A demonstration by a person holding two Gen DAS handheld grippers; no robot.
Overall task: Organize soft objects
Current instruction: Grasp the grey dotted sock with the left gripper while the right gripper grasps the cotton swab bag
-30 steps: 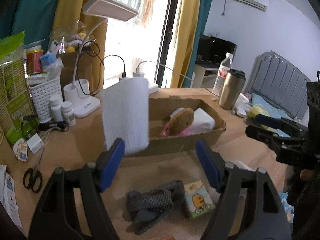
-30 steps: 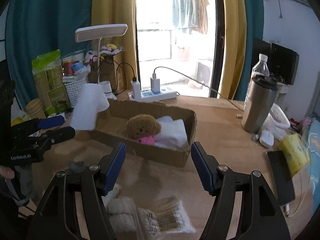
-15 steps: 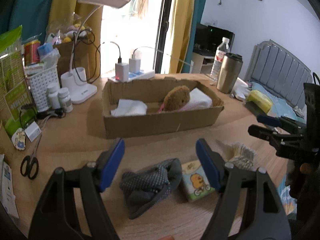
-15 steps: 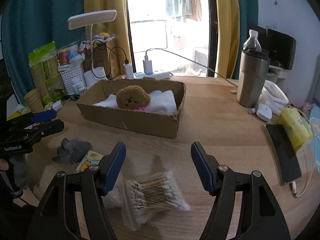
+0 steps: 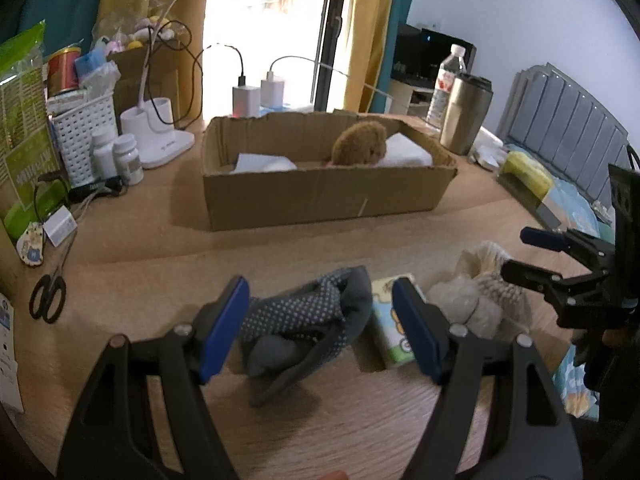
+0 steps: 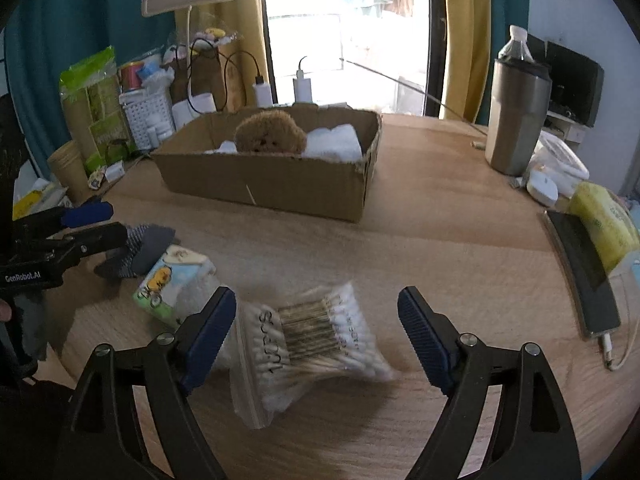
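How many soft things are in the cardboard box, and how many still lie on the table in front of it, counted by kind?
In the box:
White cloths: 2
Brown plush: 1
On the table:
Dotted grey cloth: 1
Tissue pack: 1
Cotton swab bag: 1
Cotton ball bag: 1
Total: 7

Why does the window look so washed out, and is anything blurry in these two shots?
Left wrist view: the window behind the cardboard box is blown out by backlight, and straight edges bow from fisheye distortion. Right wrist view: the window glares the same way, the bag of cotton swabs between the open right tool is smeared by motion blur, and the corners vignette to black.
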